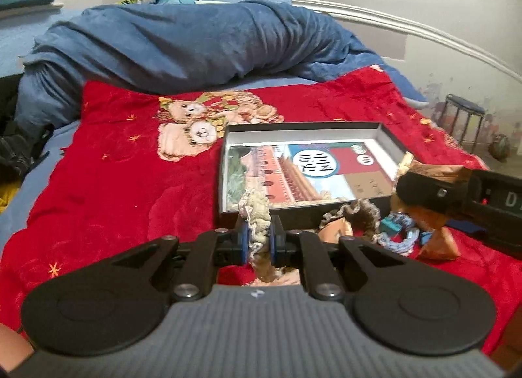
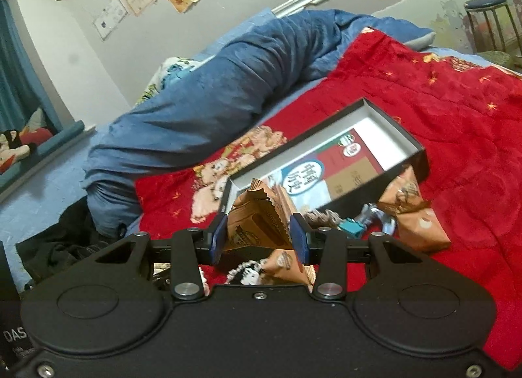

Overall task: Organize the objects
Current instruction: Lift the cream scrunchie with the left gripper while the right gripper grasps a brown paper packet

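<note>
On the red blanket (image 1: 114,182), one box (image 1: 388,141); left tongs (image 1: 259,234) pinch one scrunchie (image 1: 256,214), right tongs (image 2: 259,236) clamp one packet (image 2: 257,218).

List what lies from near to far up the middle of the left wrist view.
left gripper shut on a beige scrunchie → open black box with a printed card inside → red blanket → rolled blue quilt → wall.
</note>
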A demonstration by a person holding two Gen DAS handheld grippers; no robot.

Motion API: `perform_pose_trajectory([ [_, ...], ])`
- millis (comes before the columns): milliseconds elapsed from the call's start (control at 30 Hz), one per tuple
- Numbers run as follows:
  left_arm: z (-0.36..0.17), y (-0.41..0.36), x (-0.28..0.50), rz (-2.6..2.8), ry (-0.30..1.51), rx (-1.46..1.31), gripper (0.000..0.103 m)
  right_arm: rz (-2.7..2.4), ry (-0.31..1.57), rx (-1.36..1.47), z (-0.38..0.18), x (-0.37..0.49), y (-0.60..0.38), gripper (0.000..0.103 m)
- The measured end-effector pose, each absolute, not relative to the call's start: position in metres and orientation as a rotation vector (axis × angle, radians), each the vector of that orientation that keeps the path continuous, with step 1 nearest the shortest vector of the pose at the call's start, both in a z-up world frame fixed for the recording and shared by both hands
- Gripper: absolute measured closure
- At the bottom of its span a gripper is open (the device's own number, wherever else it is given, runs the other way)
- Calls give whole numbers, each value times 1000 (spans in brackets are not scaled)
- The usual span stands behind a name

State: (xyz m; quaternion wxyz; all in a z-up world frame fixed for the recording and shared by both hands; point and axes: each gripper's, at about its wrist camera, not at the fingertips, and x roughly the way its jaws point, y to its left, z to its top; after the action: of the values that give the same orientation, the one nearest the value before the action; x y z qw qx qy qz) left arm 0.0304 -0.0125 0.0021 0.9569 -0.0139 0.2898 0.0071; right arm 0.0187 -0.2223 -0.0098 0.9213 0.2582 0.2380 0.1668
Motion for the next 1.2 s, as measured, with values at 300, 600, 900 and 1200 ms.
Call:
perform_pose_trajectory([
  [300,36,-5,39,-85,493,2,87,446,390,529,13,19,-224,62],
  [600,51,9,70,-141,444,-23,87,486,425,518,25,47,-220,62],
  [900,50,29,117,-120,467,-118,87,511,473,404,24,116,-189,62],
  [1200,16,22,161,-118,586,-141,87,491,563,448,-29,169,-180,62],
])
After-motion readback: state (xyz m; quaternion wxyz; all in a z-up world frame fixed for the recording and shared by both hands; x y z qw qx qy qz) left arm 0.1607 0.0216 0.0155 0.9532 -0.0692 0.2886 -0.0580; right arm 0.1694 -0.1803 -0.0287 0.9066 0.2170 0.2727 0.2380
